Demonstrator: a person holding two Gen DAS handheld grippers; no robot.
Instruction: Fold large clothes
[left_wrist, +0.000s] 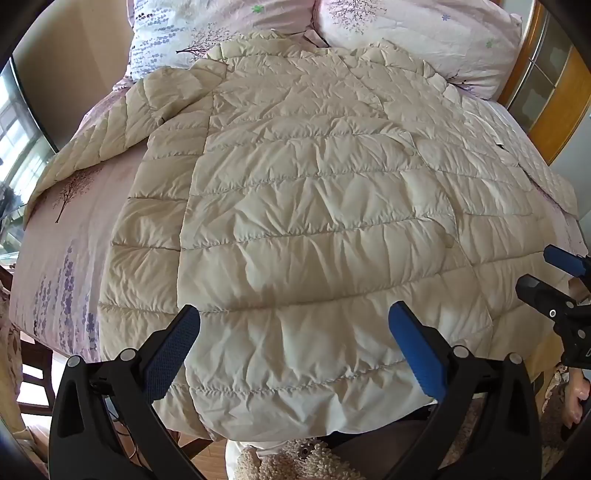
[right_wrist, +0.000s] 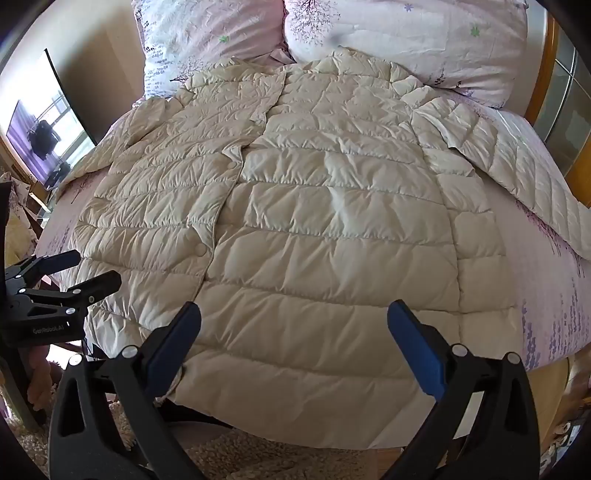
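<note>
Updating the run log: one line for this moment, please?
stage: pre-fold | jacket: flat on bed, sleeves out | left gripper: open, empty, over hem | right gripper: open, empty, over hem

Both wrist views near the bed's foot, angled steeply down, sharing the spread jacket (left_wrist: 314, 206) (right_wrist: 295, 221)

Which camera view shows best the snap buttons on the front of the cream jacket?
The right wrist view: two round snap buttons sit plainly along the front edge of the cream jacket. The left wrist view shows the same jacket, but no button can be made out there.
</note>
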